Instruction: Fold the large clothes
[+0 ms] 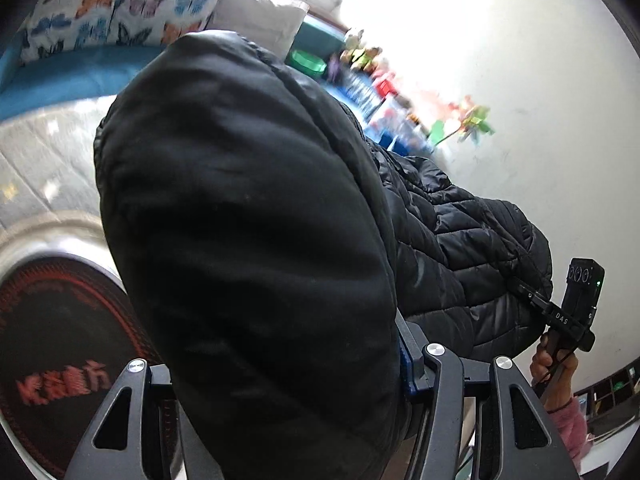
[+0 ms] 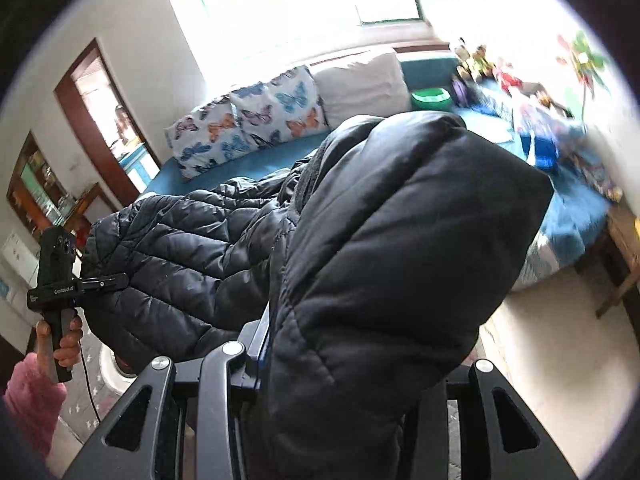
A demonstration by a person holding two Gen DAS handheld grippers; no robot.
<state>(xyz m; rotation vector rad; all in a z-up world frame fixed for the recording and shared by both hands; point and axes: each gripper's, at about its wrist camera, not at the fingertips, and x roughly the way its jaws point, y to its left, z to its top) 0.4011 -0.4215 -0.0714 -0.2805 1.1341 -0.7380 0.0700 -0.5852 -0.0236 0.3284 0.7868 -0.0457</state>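
The puffy black quilted jacket (image 1: pixel 248 240) bulges over both lenses, so each gripper's 2 fingertips are buried and the grip can't be read. Colourful toys along the blue bed (image 2: pixel 532 120) are just blur.

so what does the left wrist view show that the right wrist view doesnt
Only the left wrist view shows the round dark mat with red lettering and the right gripper shut on the black puffer jacket.

Only the right wrist view shows the brown-framed doorway, the wooden furniture at the right edge, and the left gripper gripping the jacket.

Both show the jacket held up between the grippers, the butterfly pillows, white pillow, green bowl and blue bed.
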